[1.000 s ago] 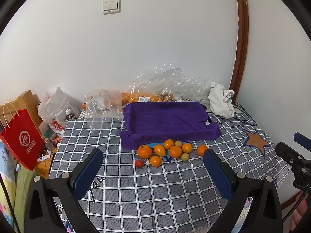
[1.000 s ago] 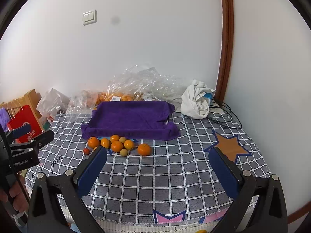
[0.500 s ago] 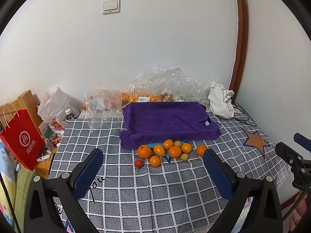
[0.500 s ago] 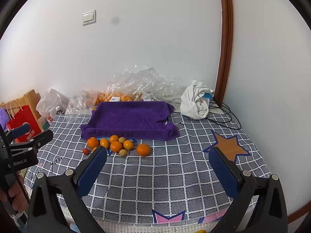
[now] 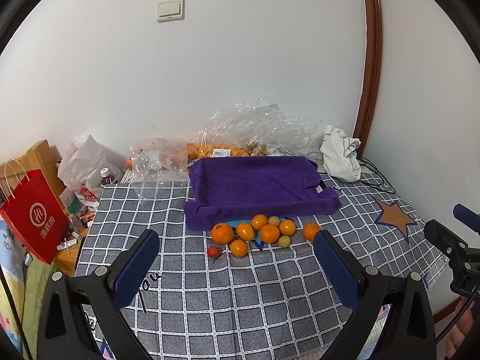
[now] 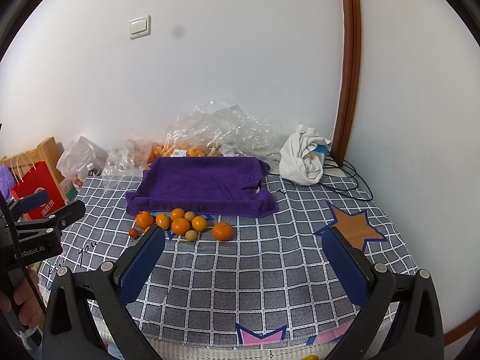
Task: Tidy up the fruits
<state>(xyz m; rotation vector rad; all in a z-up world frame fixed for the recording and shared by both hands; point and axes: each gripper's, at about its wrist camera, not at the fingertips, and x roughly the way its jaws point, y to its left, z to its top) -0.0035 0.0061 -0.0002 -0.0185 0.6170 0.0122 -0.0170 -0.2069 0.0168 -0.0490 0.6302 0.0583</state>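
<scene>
Several oranges [image 5: 269, 233] [image 6: 180, 225] lie in a loose cluster on the checked cloth, just in front of a tray draped in a purple towel [image 5: 258, 186] [image 6: 201, 183]. One orange [image 5: 311, 231] [image 6: 222, 231] sits apart to the right. A small red fruit [image 5: 213, 252] [image 6: 133, 232] rests at the left end, and two small yellowish fruits [image 5: 284, 241] [image 6: 191, 235] lie among the oranges. My left gripper [image 5: 235, 265] hovers open well short of the fruit. My right gripper [image 6: 244, 258] is open too, nearer the table's front, holding nothing.
Clear plastic bags [image 5: 255, 132] with more oranges lie behind the tray by the wall. A white cloth [image 6: 303, 159] and black cables [image 6: 351, 180] fill the back right corner. A red paper bag [image 5: 33, 216] and clutter stand off the left edge.
Both views have crept slightly closer to the table; the fruit and towel have not moved, and both grippers stay open.
</scene>
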